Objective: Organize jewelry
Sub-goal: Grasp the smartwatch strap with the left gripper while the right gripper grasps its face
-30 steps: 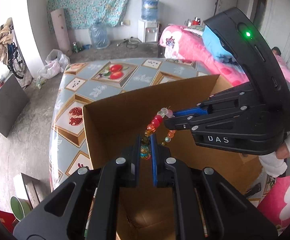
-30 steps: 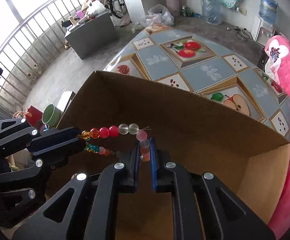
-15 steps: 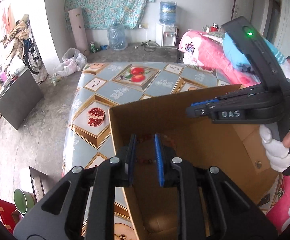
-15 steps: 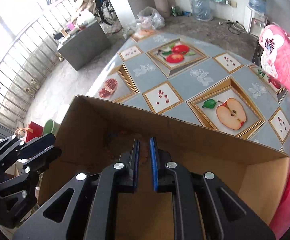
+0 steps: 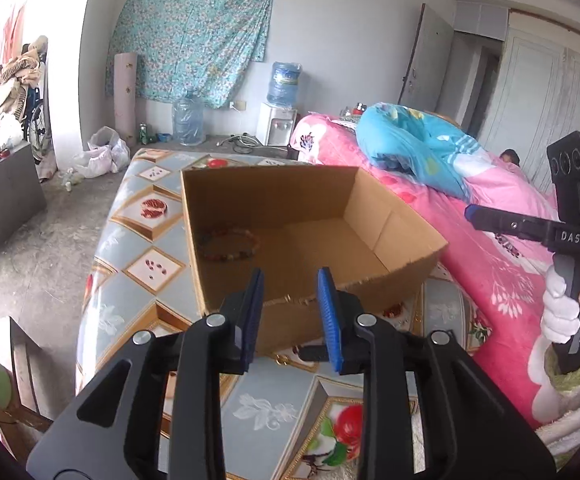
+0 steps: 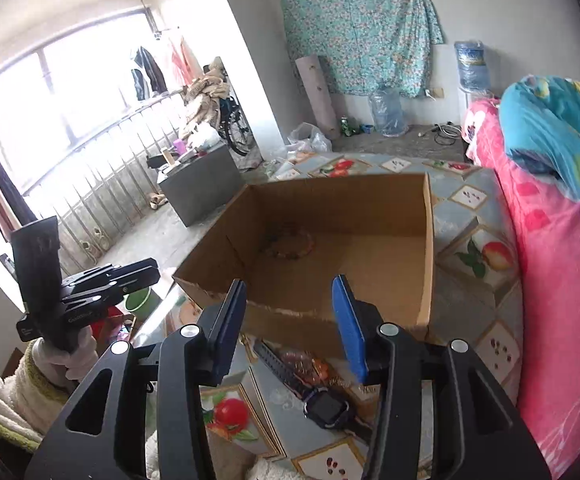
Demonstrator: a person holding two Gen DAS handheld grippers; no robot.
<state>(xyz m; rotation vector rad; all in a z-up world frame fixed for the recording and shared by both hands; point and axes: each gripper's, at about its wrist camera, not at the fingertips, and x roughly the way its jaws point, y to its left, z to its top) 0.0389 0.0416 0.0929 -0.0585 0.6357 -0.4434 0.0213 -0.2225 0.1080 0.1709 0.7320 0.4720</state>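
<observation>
Black right tool (image 5: pixel 475 213) | label "DAS" | opening, empty | left tool (image 5: pixel 290 314) opening, empty

Water dispenser (image 5: pixel 277 128), pink bedding (image 5: pixel 502 276), wheelchair (image 6: pixel 236 126)

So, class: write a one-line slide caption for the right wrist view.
Empty right claw opening above a watch, beaded bracelet lying in the cardboard box.

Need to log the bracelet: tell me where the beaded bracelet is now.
The beaded bracelet lies flat on the floor of the cardboard box, near its left wall in the left wrist view, free of both claws.
</observation>
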